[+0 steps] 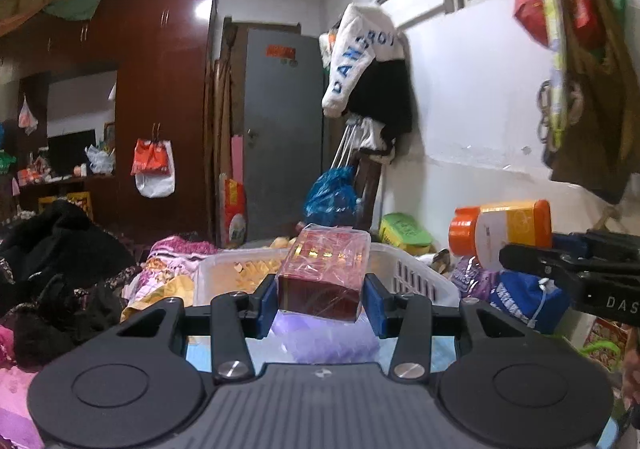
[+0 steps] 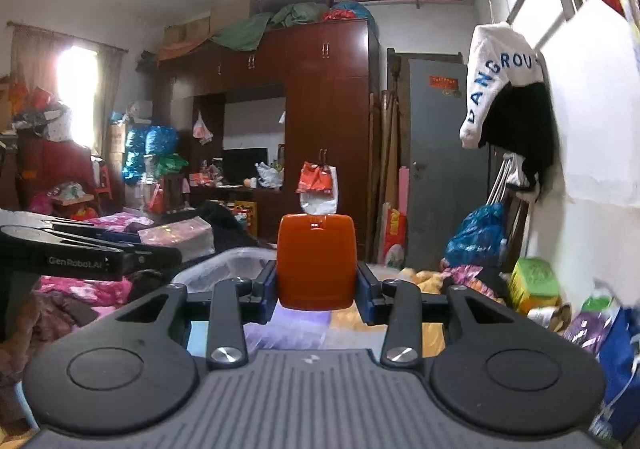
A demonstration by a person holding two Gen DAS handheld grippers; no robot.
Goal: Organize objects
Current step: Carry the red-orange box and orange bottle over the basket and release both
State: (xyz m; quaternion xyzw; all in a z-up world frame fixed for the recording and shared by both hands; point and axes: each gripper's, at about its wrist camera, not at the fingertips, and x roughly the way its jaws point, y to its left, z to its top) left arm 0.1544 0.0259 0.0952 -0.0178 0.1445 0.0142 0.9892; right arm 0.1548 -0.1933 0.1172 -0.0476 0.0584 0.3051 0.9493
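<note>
Holding a red cellophane-wrapped box [image 1: 323, 273], the left tool [image 1: 320, 299] has its blue pads pressed on the box's two long sides, so the box's long axis runs forward along the fingers, tipped a little upward at the far end. The box hangs in the air directly in front of, and above the near rim of, a white slotted basket [image 1: 416, 277] that sits on the cluttered bed; the basket lies straight ahead of this tool and slightly below it.

To the right, the right tool [image 2: 316, 289] is clamped on an orange-capped bottle [image 1: 500, 231], gripping it across its body. Seen from the left wrist camera the bottle lies on its side, cap pointing left toward the basket; in the right wrist view only its orange end faces the lens. From that view the basket's rim [image 2: 240, 255] shows just ahead and a little left of the bottle.

Judging by this, both things look bound for the basket. The left hand seems the nearer, with its box already over the near edge; the right hand would need to swing leftward. The two tools are close beside each other, so crowding over the opening is the likely risk.
</note>
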